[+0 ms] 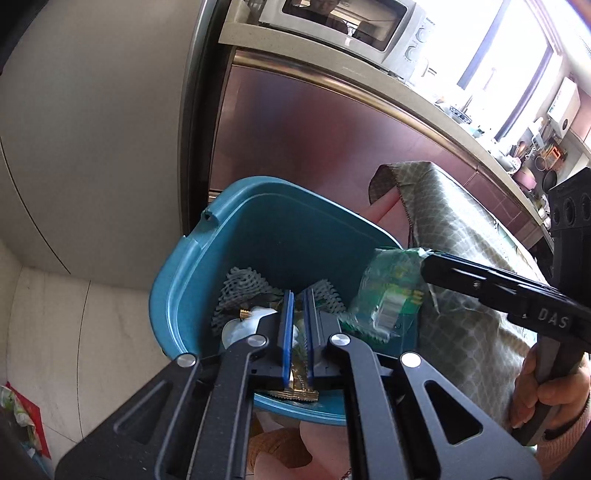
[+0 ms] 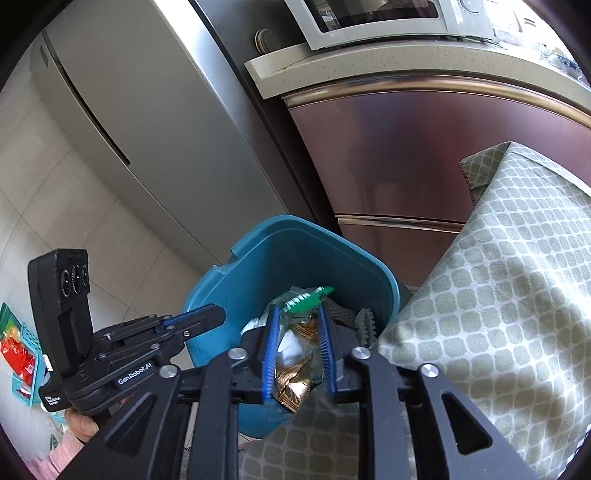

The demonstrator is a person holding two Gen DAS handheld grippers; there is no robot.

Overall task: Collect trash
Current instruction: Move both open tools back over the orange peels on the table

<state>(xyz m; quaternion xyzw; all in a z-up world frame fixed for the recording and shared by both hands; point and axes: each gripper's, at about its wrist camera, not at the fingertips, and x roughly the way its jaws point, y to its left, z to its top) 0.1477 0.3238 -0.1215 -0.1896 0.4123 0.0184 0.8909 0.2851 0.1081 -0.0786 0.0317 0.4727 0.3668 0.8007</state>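
Both grippers are hovering over the open mouth of the teal plastic waste bin (image 1: 236,251), which is standing on the pale tiled floor just beside the table draped in a grey-green patterned cloth (image 2: 491,280).

The left gripper (image 1: 300,317) is pointing steeply down into the bin with its blue-padded tongs drawn together on a thin gold foil wrapper (image 1: 300,387); the wrapper's crimped lower edge is sticking out on the near side of the pads, over the bin's near rim. A hand (image 2: 83,424) in a pink sleeve is gripping its handle, seen at the lower left of the right wrist view.

The right gripper (image 2: 298,314) is reaching in from the table side, its tongs standing partly apart. A crinkled clear-and-green plastic packet (image 1: 388,291) is hanging at their tips, over the bin's right side; in the right wrist view its green edge is lying across the fingertips. Whether the pads are pressing on it I cannot tell.

Inside the bin, grey foam netting (image 1: 240,288), white crumpled paper (image 1: 240,328) and another gold foil scrap (image 2: 295,387) are already lying at the bottom.

Behind the bin a silver refrigerator (image 2: 155,122) is standing on the left, and a maroon cabinet (image 2: 391,155) with a microwave oven (image 2: 373,18) on its counter on the right. Far left on the floor a small turquoise basket (image 2: 26,354) is holding red packets.
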